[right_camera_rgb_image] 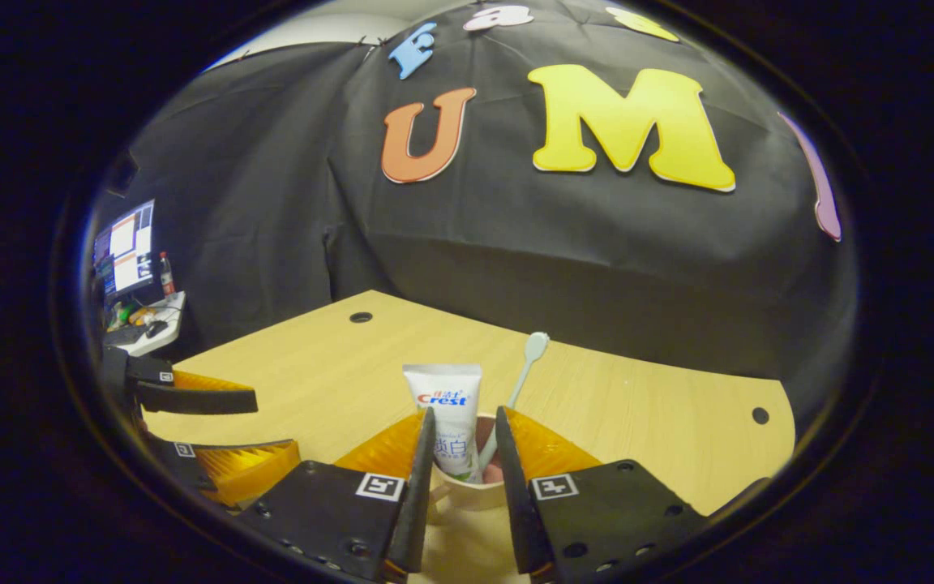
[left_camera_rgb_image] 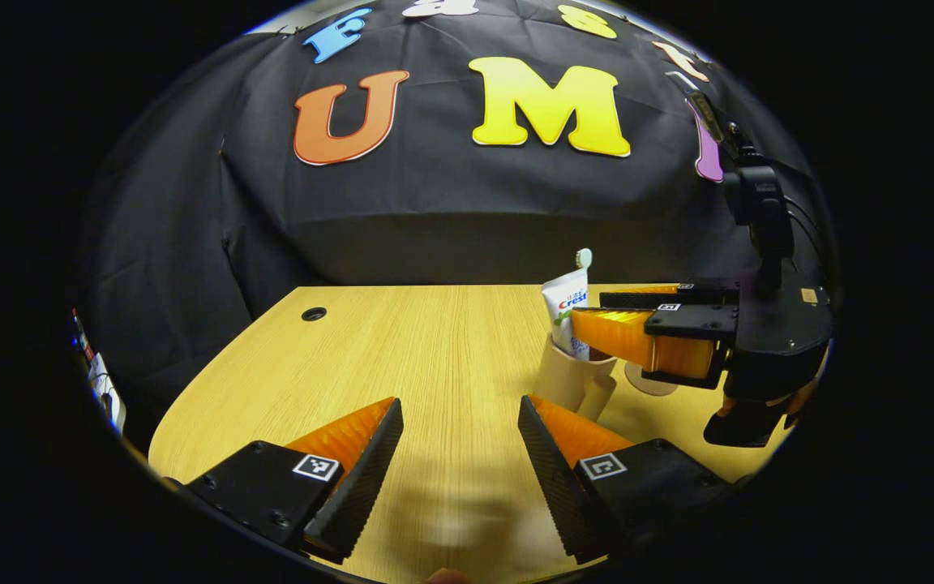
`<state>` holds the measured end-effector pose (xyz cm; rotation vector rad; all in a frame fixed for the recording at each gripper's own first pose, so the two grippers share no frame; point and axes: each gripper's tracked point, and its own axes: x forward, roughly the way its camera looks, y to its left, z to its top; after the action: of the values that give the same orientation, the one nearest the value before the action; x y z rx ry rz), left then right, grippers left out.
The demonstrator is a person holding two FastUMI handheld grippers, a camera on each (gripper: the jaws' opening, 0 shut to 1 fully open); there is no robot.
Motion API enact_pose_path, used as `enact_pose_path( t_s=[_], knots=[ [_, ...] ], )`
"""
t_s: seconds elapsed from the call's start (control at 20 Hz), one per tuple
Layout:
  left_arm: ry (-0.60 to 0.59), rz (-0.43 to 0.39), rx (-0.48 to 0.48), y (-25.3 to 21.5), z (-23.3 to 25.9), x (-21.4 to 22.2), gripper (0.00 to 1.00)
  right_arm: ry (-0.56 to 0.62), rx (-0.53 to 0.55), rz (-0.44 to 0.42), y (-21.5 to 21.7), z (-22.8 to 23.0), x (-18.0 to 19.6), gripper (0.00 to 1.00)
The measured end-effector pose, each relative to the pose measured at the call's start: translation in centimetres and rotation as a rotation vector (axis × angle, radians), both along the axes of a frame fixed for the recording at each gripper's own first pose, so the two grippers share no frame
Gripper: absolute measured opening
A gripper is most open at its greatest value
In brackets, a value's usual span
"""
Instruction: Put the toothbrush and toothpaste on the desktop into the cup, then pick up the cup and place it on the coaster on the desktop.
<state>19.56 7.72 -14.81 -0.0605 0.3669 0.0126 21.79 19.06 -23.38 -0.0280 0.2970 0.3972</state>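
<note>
Pale cup (right_camera_rgb_image: pixel 467 491) upright, toothpaste (right_camera_rgb_image: pixel 449 422) and toothbrush (right_camera_rgb_image: pixel 525 369) standing inside

One cup (right_camera_rgb_image: pixel 467 491), one toothpaste tube (right_camera_rgb_image: pixel 451 418), one toothbrush (right_camera_rgb_image: pixel 525 365), one coaster (left_camera_rgb_image: pixel 647 383), two grippers.

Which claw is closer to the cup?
The right claw. Its fingers sit at either side of the cup, up at the rim. The left claw is open and farther back over the desk, apart from the cup.
</note>
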Motion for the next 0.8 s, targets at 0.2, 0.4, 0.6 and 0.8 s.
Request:
enact_pose_path(
  t_s=[0.2, 0.4, 0.6, 0.8],
  knots=[
    [0.016, -0.027, 0.003, -1.5, 1.0, -0.4, 0.91, 0.008, 0.021, -0.038, -2.1, 2.2, -1.8, 0.65],
    [0.062, -0.051, -0.004, -3.1, 1.7, -0.7, 0.91, 0.016, 0.038, -0.094, -5.2, 4.3, -3.9, 0.86],
    [0.107, -0.101, -0.006, -5.1, 2.5, -0.2, 0.91, 0.009, 0.043, -0.15, -8.9, 6.0, -6.3, 0.86],
    [0.188, -0.156, -0.02, -7.5, 1.9, 0.4, 0.92, -0.008, 0.037, -0.201, -12.4, 7.1, -8.3, 0.86]
  ],
)
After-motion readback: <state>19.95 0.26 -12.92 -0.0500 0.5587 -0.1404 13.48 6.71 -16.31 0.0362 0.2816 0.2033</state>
